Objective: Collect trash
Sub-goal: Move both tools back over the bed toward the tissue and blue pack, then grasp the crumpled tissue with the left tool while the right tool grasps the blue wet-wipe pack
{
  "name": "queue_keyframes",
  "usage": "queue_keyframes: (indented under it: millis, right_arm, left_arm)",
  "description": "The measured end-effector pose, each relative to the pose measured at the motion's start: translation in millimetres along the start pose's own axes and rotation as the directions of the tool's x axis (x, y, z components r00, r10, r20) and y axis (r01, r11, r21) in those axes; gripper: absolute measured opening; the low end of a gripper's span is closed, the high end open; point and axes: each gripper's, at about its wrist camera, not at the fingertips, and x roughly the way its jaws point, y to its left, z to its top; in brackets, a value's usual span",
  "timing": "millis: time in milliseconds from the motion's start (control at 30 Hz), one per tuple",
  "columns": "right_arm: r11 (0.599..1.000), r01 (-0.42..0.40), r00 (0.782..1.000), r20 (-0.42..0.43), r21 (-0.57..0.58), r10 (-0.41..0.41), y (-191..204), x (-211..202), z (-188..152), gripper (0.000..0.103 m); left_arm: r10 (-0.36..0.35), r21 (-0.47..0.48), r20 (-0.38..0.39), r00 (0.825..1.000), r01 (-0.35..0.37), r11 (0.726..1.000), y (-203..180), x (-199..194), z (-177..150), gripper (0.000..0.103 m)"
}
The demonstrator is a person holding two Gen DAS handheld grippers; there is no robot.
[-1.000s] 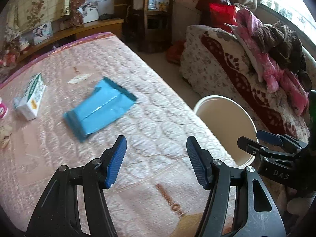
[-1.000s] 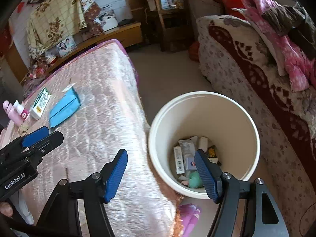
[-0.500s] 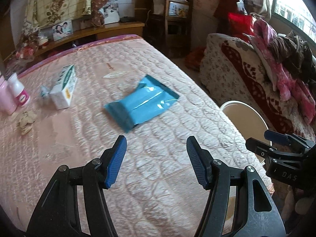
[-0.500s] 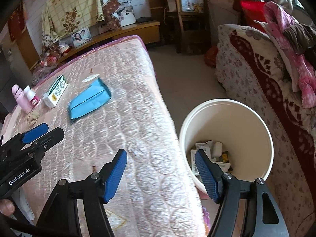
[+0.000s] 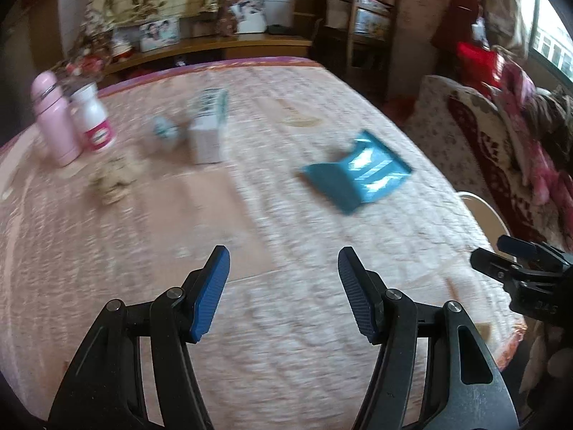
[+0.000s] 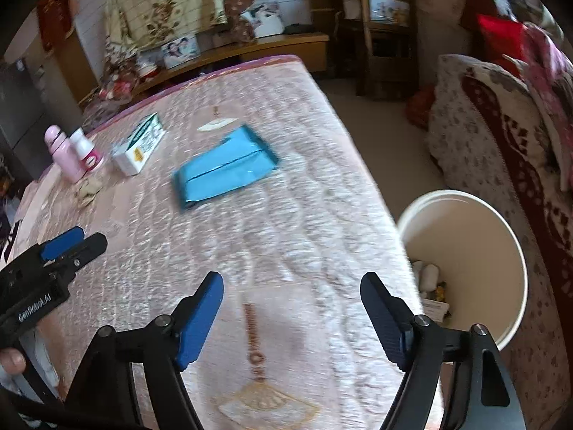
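Both tongs empty: left tongs half-open, right tongs just opened wider. Between pickups, I'd say; next target the blue mailer bag at 11 o'clock on the bed, bucket at 3.

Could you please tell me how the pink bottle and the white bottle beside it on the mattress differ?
The pink bottle is taller and slimmer; the white bottle is shorter and squatter. The pink bottle is one colour all over; the white bottle carries a pink-red label. Both stand upright, side by side near the mattress edge.
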Motion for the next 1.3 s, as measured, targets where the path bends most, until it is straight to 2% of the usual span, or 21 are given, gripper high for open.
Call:
queue_keyframes:
  millis: [333, 533, 700, 867, 933, 1033, 1167, 1233, 1300]
  right_arm:
    - [0.998, -0.044, 0.998, -0.055, -0.051, 0.041, 44, 38, 17, 0.077]
    - [0.994, 0.088, 0.993, -0.072, -0.065, -0.093, 39, 66, 45, 0.077]
    - [0.978, 0.194, 0.977, -0.078, -0.081, -0.200, 25, 100, 78, 0.077]
    - [0.971, 0.215, 0.973, -0.058, -0.102, -0.222, 26, 130, 115, 0.077]
    - [0.970, 0.205, 0.977, -0.034, -0.130, -0.211, 33, 142, 132, 0.077]
    - [0.978, 0.147, 0.986, -0.054, -0.150, -0.157, 47, 157, 150, 0.077]
    - [0.981, 0.135, 0.990, -0.028, -0.139, -0.140, 58, 145, 157, 0.077]
    - [0.991, 0.090, 0.995, -0.025, -0.098, -0.093, 54, 134, 155, 0.077]
    - [0.999, -0.007, 1.000, -0.027, -0.049, 0.005, 50, 122, 153, 0.077]
  left_arm:
    - [0.088, -0.121, -0.036, 0.996, -0.091, 0.988, 96, 1, -13, 0.062]
    - [0.128, -0.165, -0.031, 0.991, -0.131, 0.978, 137, -3, -8, 0.062]
    - [0.138, -0.201, -0.030, 0.990, -0.141, 0.969, 161, -2, 1, 0.062]
    - [0.142, -0.219, -0.036, 0.989, -0.147, 0.965, 176, 0, 8, 0.062]
    - [0.140, -0.228, -0.037, 0.989, -0.145, 0.963, 179, 1, 12, 0.062]
    - [0.122, -0.237, -0.038, 0.992, -0.127, 0.963, 181, 5, 18, 0.062]
    - [0.083, -0.232, -0.027, 0.996, -0.087, 0.969, 179, 14, 32, 0.062]
    - [0.075, -0.223, -0.019, 0.997, -0.077, 0.972, 178, 20, 43, 0.062]
    - [0.068, -0.219, -0.012, 0.998, -0.069, 0.973, 178, 27, 52, 0.062]
